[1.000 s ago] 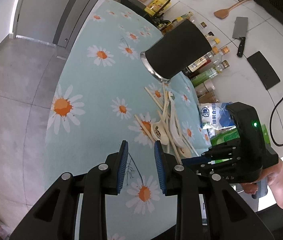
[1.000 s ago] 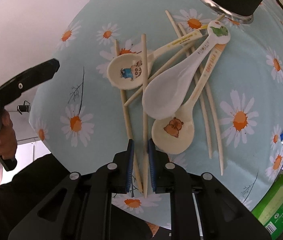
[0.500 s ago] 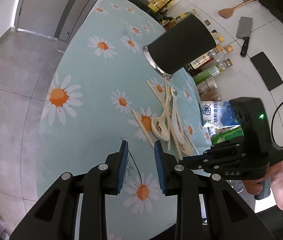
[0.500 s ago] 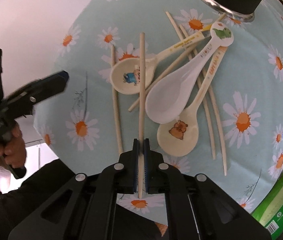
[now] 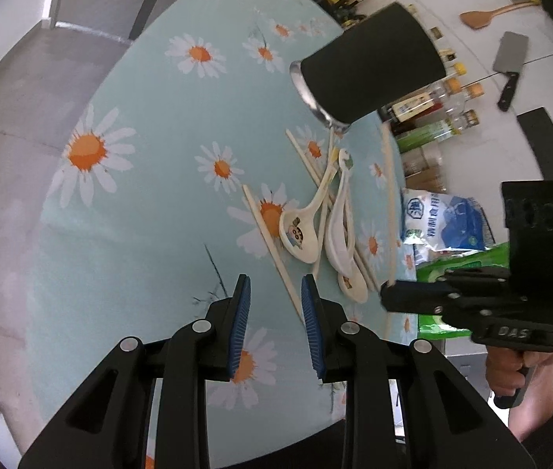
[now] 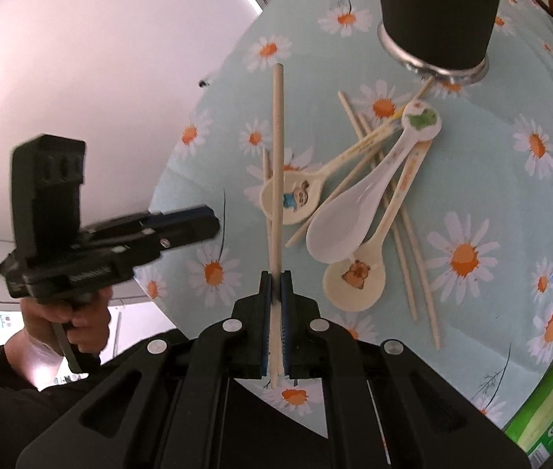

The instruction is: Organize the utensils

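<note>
My right gripper (image 6: 275,278) is shut on one pale chopstick (image 6: 276,148), held clear above the daisy tablecloth (image 6: 483,179). From the left wrist view that gripper (image 5: 387,293) is at the right, its chopstick (image 5: 389,195) pointing up toward the black holder cup (image 5: 370,66). On the cloth lie a cartoon spoon (image 6: 292,199), a plain white spoon (image 6: 339,230), a bear spoon (image 6: 354,273) and several more chopsticks (image 6: 413,265). My left gripper (image 5: 275,285) hovers open above the cloth, nothing in it; it shows at the left (image 6: 206,222) in the right wrist view.
Sauce bottles (image 5: 432,117), a blue-and-white bag (image 5: 444,222) and a green packet (image 5: 460,265) crowd the table's right side. A cleaver (image 5: 509,62) and a wooden spatula (image 5: 487,15) hang on the tiled wall. The cloth's left edge (image 5: 53,211) drops to grey floor.
My right gripper closed on the chopstick and lifted it off the pile, tilting its far end upward. My left gripper drifted slightly and rolled a little, still open.
</note>
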A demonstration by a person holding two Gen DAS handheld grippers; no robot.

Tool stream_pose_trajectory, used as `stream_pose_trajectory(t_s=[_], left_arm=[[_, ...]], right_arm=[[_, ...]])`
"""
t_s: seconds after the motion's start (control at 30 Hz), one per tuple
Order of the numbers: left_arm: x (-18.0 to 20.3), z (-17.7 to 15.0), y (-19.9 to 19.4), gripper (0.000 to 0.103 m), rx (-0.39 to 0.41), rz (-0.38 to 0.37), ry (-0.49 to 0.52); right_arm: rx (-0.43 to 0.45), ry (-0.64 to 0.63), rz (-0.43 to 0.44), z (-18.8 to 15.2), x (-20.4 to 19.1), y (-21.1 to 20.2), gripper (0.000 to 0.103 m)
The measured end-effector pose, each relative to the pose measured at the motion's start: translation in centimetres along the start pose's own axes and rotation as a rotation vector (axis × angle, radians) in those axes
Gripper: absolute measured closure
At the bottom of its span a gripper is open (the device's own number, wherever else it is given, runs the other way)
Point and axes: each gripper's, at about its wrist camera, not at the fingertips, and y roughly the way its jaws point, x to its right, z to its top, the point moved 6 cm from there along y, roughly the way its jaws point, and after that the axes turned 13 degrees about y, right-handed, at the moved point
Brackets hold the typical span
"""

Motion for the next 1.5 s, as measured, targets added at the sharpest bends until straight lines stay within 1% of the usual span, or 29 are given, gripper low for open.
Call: stream_pose_trajectory(t_s=[0.07,0.17,0.23,0.3,0.33,0.43,0.47,0.5,0.57,0.63,0.7,0.8,0.87,0.9,1.03,1.13,1.27,1.33,1.37,1.43,1.5], left_arm=[[0.6,-0.1,0.5,0.077,-0.032,0.032,-0.023],[1.5,-0.1,1.1,0.077,-0.071,0.059,-0.050],[2.0,-0.1,1.6,0.077,-0.092,0.084,-0.049],[2.6,0.0,2.1,0.077,-0.124,0.131,-0.046],[2.8,-0.1,2.4,0.077,-0.139,0.142,-0.049],[3.0,-0.1,3.1,0.077,-0.181,0.196,-0.078],[3.0,-0.1,3.3,0.077,-0.200,0.241,-0.089],[3.0,-0.1,3.4,0.077,-0.206,0.261,-0.095],[3.1,-0.1,3.9,0.077,-0.226,0.275,-0.126],[2.8,0.0,4.4,0.077,-0.246,0.301,-0.175],[2.6,-0.1,4.7,0.077,-0.268,0.310,-0.212],[2.0,-0.2,4.9,0.077,-0.293,0.352,-0.254],[1.9,-0.2,5.0,0.078,-0.314,0.374,-0.261],[1.8,-0.3,5.0,0.080,-0.321,0.385,-0.271],[2.1,0.2,5.7,0.080,-0.361,0.433,-0.287],[2.3,0.7,6.5,0.080,-0.367,0.480,-0.345],[2.5,0.9,6.9,0.080,-0.379,0.538,-0.369],[2.7,0.8,7.0,0.088,-0.400,0.585,-0.348],[2.8,0.9,7.0,0.090,-0.405,0.596,-0.342],[2.7,0.8,6.8,0.099,-0.407,0.611,-0.352],[2.6,0.8,6.7,0.099,-0.397,0.608,-0.357]], right_arm=[[0.018,0.001,0.031,0.2,0.5,-0.9,0.097],[0.048,-0.006,0.080,-0.2,1.6,-2.0,0.097],[0.062,-0.004,0.105,-0.5,2.1,-2.6,0.097],[0.083,-0.005,0.148,-0.4,2.6,-3.4,0.097],[0.090,0.000,0.166,-0.3,3.0,-3.7,0.097],[0.111,0.008,0.202,-0.4,3.7,-4.3,0.097],[0.120,0.011,0.221,-0.5,3.9,-4.7,0.097],[0.128,0.009,0.235,-0.5,4.0,-5.0,0.097],[0.149,0.006,0.270,-0.6,4.3,-5.9,0.097],[0.160,0.013,0.300,-0.1,4.8,-5.8,0.097],[0.169,0.023,0.315,0.1,5.1,-5.9,0.097],[0.171,0.027,0.351,0.0,5.3,-6.2,0.097],[0.170,0.019,0.368,-0.3,5.2,-6.4,0.097],[0.168,0.016,0.375,-0.4,5.1,-6.4,0.097],[0.159,0.005,0.396,-0.7,5.1,-6.2,0.097],[0.158,0.005,0.415,-0.9,5.4,-6.3,0.097],[0.142,0.011,0.438,-1.1,5.7,-5.8,0.097],[0.135,0.007,0.438,-1.2,5.6,-5.6,0.097],[0.134,0.005,0.436,-1.2,5.6,-5.6,0.097],[0.135,0.002,0.431,-1.1,5.5,-5.5,0.097],[0.133,-0.002,0.436,-1.2,5.4,-5.5,0.097]])
